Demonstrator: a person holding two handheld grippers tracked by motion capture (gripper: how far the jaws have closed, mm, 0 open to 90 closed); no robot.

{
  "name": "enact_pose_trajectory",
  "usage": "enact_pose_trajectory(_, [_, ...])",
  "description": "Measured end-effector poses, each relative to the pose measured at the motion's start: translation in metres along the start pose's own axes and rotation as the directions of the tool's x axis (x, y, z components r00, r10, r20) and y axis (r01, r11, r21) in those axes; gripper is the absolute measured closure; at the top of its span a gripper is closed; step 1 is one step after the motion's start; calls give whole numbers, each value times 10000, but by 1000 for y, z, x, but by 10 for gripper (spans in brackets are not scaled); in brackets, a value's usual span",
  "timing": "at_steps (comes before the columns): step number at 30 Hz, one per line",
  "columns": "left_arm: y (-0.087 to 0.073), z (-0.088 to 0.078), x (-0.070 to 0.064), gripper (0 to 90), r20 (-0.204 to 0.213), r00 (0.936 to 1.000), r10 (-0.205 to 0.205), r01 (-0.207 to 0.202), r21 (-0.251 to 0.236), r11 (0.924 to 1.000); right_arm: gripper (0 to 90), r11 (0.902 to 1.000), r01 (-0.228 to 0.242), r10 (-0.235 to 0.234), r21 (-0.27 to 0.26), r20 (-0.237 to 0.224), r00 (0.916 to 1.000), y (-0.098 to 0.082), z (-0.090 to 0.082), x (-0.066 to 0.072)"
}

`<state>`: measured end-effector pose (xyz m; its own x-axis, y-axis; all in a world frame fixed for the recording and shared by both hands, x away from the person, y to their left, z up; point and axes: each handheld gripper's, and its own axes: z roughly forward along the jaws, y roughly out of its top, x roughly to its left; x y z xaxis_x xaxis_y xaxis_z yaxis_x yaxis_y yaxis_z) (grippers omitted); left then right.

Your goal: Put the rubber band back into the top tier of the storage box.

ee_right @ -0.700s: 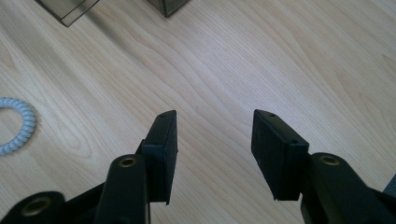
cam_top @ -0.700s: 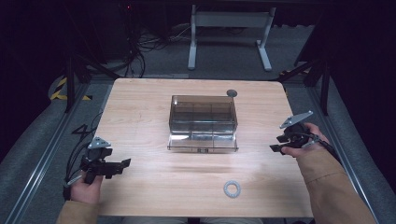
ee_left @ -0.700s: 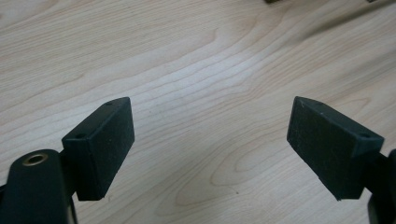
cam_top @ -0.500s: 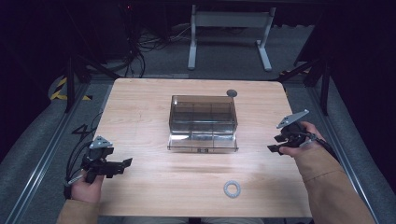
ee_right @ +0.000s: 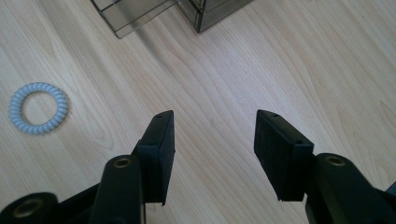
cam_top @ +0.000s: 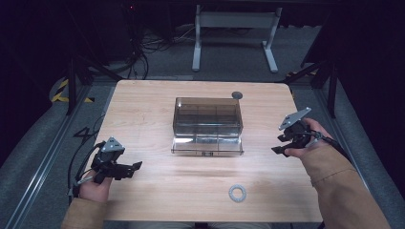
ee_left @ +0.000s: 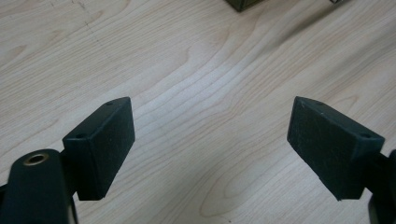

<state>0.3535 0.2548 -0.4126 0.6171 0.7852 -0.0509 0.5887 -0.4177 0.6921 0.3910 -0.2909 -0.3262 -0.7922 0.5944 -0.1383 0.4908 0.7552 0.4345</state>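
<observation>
Both grippers, left gripper (cam_top: 136,167) and right gripper (cam_top: 278,144), gape empty. Nearer the person than the smoky box (cam_top: 207,125) lies a coiled ring (cam_top: 237,193), probably light and springy; pinch across its band.

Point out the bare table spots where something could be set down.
Bare wood lies between the left gripper and the clear box, and between the box and the right gripper. The near edge left of the spiral ring is free too. The centre is crowded: the box's open drawer juts forward.
</observation>
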Motion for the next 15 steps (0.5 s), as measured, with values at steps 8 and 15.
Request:
enact_pose_trajectory(8, [1,0,-1,158,122,9999,53,-52,-65,10000,509,9975,687,-682,144,-318,9972,13,-11,16])
enact_pose_trajectory(15, [3,0,-1,158,199,9998,61,-57,-197,9998,508,9942,1059,-1045,188,-658,9923,21,-16,22])
